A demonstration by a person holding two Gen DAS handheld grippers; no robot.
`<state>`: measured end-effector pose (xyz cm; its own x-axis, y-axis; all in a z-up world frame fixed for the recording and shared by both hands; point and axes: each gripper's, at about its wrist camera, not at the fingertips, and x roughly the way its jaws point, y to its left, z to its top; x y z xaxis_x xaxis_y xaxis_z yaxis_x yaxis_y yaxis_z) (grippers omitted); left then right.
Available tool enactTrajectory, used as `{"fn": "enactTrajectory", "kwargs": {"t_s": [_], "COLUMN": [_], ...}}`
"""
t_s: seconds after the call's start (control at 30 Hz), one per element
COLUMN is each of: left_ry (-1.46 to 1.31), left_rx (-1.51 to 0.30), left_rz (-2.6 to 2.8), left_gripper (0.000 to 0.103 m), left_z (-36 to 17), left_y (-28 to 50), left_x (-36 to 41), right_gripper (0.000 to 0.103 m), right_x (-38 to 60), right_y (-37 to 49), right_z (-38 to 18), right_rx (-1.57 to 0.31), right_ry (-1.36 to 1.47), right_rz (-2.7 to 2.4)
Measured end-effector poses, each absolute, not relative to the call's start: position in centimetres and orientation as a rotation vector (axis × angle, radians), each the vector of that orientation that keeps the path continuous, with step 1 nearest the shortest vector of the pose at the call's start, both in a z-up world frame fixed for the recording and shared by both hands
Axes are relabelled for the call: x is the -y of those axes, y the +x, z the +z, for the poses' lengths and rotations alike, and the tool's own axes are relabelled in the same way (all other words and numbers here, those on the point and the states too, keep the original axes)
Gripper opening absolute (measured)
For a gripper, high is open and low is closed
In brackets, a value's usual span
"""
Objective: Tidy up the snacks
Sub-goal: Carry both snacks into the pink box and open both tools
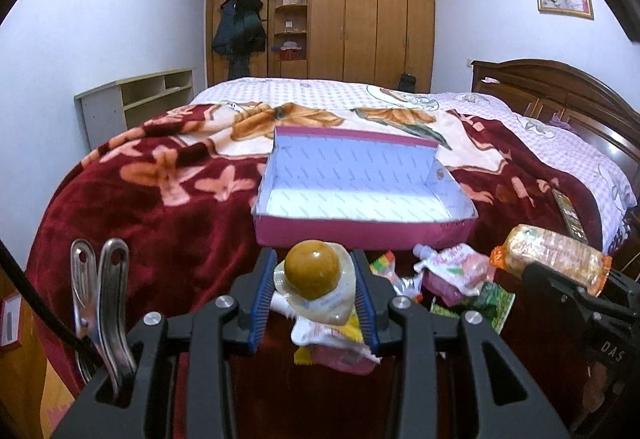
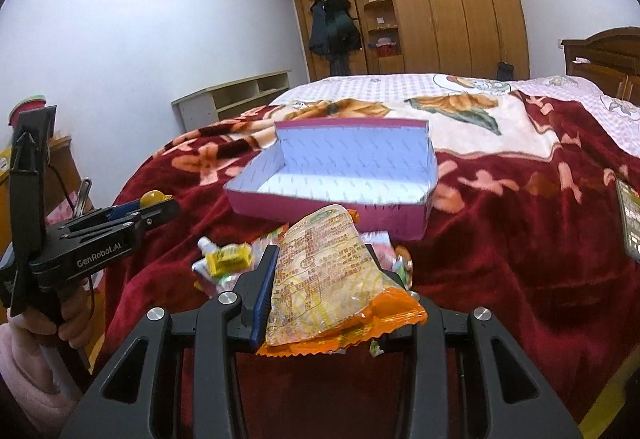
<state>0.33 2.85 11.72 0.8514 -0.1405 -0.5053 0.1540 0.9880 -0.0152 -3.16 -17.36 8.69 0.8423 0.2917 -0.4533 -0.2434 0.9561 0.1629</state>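
I am carrying a clear-wrapped round brown jelly cup in my clenched left gripper and a long orange-ended cracker packet, seemingly pinched, in my right gripper toward the open magenta cardboard box mid-bed, needing release inside.

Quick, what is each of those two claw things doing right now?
Left gripper: closed on a clear packet with a round brown snack.
Right gripper: closed on an orange-edged biscuit packet.

Left gripper clamps a jelly cup before the box.
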Motion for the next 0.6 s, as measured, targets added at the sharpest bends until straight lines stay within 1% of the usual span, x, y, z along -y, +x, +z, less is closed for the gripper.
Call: {"fn": "enactTrajectory", "kwargs": {"t_s": [0.4, 0.6], "left_ry": [0.051, 0.07], "left_rx": [-0.488, -0.487], "left_rz": [-0.151, -0.164], "left_gripper": [0.039, 0.039], "left_z": [14.2, 14.4], "left_y": [4.9, 7.3], "left_x": [-2.1, -1.2], "right_gripper": [0.04, 0.04], "right_x": [17.2, 16.8], "right_y": [1.3, 3.8], "right_z": [10.9, 11.3], "right_rx": [-0.468, -0.478], "right_ry": [0.083, 0.077], "right_rz": [0.281, 0.282]}}
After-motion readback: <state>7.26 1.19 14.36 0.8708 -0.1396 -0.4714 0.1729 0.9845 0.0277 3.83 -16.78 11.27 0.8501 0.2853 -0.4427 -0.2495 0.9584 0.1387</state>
